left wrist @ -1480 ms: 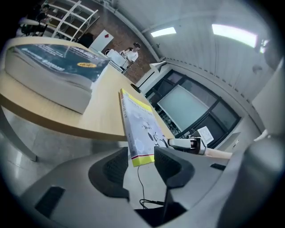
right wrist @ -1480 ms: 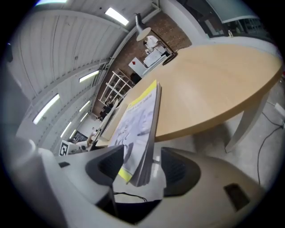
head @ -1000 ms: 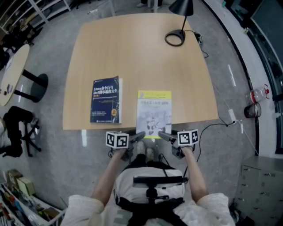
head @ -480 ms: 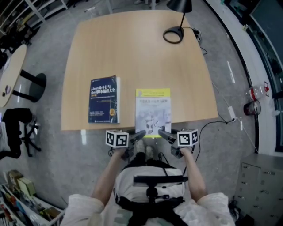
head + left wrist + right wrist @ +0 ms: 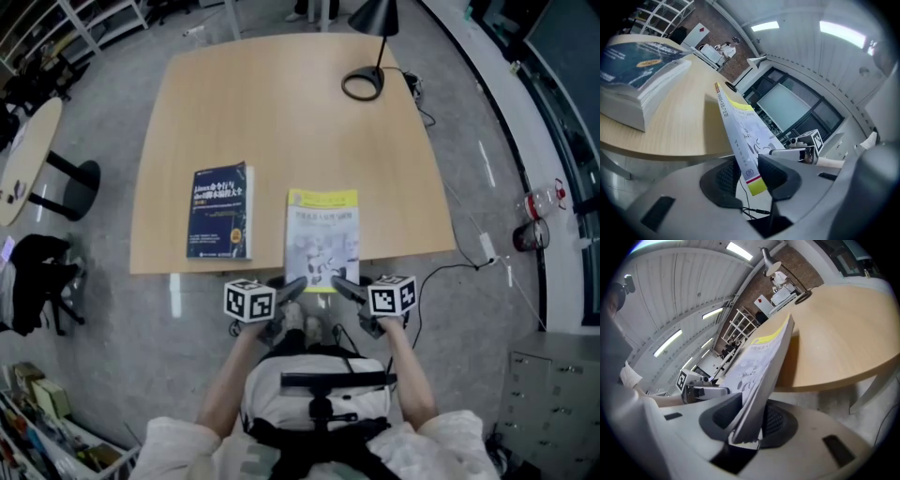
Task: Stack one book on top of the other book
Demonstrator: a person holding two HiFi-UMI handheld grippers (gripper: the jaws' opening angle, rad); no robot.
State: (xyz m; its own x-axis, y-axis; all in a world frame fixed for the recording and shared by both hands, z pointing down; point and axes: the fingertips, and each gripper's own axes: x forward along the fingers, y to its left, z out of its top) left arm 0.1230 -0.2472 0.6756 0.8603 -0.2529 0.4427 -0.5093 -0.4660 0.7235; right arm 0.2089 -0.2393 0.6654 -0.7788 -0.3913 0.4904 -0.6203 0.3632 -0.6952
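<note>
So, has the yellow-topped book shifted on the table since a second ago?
No. The yellow-topped book keeps the same gap to the blue book and the same overhang past the table's near edge.

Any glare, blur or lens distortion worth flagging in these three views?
Head view: evenly lit and sharp, with small glare streaks on the floor. Left gripper view: heavy fisheye, dark corners, ceiling lights blown out, white book soft close to the lens. Right gripper view: same fisheye and dark corners; the book's near edge is blurred.
</note>
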